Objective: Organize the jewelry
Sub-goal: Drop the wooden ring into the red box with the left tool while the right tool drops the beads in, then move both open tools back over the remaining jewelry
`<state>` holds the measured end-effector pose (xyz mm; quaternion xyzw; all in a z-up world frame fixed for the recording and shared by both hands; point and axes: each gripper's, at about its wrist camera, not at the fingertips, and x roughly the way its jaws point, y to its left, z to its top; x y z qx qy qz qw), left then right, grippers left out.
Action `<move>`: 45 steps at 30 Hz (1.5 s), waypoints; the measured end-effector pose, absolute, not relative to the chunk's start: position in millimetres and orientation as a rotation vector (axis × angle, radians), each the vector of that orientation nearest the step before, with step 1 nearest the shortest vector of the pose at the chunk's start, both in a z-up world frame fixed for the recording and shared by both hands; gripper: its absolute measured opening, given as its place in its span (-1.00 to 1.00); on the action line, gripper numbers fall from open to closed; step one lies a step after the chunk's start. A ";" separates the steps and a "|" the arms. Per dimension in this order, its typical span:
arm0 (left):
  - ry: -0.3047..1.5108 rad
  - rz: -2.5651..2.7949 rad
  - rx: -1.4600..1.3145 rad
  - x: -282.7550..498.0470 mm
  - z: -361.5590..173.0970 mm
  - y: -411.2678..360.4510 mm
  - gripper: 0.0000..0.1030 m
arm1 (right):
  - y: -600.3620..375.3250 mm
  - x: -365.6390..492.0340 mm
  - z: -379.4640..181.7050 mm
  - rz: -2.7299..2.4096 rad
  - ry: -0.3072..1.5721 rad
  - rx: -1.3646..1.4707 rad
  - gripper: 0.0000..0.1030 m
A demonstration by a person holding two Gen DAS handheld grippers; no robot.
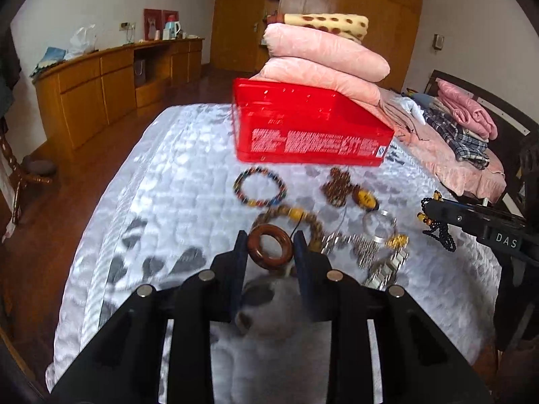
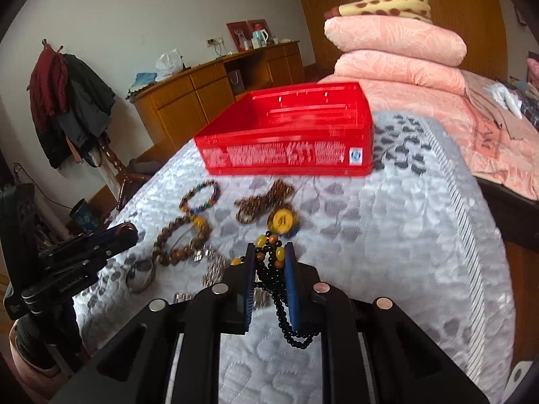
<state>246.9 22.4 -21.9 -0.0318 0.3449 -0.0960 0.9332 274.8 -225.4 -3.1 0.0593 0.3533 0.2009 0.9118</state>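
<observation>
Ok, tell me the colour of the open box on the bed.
Bright red box, clearest in the right wrist view.

The bed's silver-grey quilted cover (image 2: 404, 222) carries a red translucent plastic box (image 2: 286, 134); multicoloured bead bracelet (image 1: 259, 187); silver bangle (image 2: 140, 274); folded pink quilts (image 2: 397, 54).

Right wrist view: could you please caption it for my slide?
Right tongs grip a black bead necklace before the red box.

Soft, even daylight, fairly bright; no hard shadows. Sheen w/ mild glare on the silvery bedspread (image 1: 161, 168). Motion blur smears the red box (image 1: 313, 128) print & nearer beads. Strong fisheye bend, dark vignette at corners, both views
</observation>
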 end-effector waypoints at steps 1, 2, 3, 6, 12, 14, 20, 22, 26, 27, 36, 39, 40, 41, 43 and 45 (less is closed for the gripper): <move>0.701 -0.203 -0.063 252.2 -18.5 19.7 -0.49 | -226.6 278.0 0.5 0.412 0.721 0.121 -0.68; 0.696 -0.209 -0.062 255.9 -15.8 18.0 -0.49 | -227.6 281.9 4.6 0.409 0.712 0.119 -0.68; 0.687 -0.219 -0.060 262.1 -10.8 15.0 -0.49 | -228.1 285.5 8.8 0.408 0.703 0.117 -0.68; 0.658 -0.243 -0.059 279.1 3.7 8.2 -0.49 | -230.0 299.5 24.8 0.408 0.667 0.107 -0.68; 0.607 -0.283 -0.054 329.3 34.8 -8.0 -0.49 | -230.2 342.1 53.2 0.418 0.618 0.105 -0.68; 0.600 -0.284 -0.046 351.0 42.1 -13.7 -0.49 | -228.2 365.0 59.1 0.419 0.614 0.100 -0.68; 0.678 -0.302 -0.073 427.4 32.1 -26.6 -0.49 | -226.5 431.0 43.2 0.434 0.680 0.147 -0.68; 0.710 -0.292 -0.071 446.4 21.4 -29.6 -0.47 | -229.1 448.5 32.3 0.447 0.717 0.178 -0.67; 0.743 -0.279 -0.082 463.2 8.0 -28.7 -0.06 | -230.5 463.8 20.0 0.437 0.743 0.195 -0.49; 0.744 -0.274 -0.090 464.5 6.6 -26.6 0.00 | -231.6 464.0 19.6 0.431 0.739 0.195 -0.43; 0.675 -0.254 -0.081 435.2 28.1 -12.8 0.25 | -240.9 427.3 42.0 0.429 0.663 0.208 -0.22; 0.633 -0.248 -0.058 406.8 37.5 -6.7 0.55 | -241.5 397.2 45.5 0.420 0.632 0.193 -0.08; 0.626 -0.237 -0.049 394.8 38.9 -3.9 0.61 | -240.7 385.6 44.7 0.412 0.629 0.189 0.03; 0.628 -0.226 -0.041 387.1 39.7 -2.2 0.67 | -240.7 373.5 42.5 0.403 0.627 0.185 0.10; 0.622 -0.208 -0.039 361.7 38.8 5.0 0.76 | -240.3 349.5 37.4 0.382 0.616 0.175 0.30; 0.637 -0.186 -0.051 337.4 33.5 14.5 0.86 | -239.1 330.1 31.2 0.356 0.614 0.167 0.52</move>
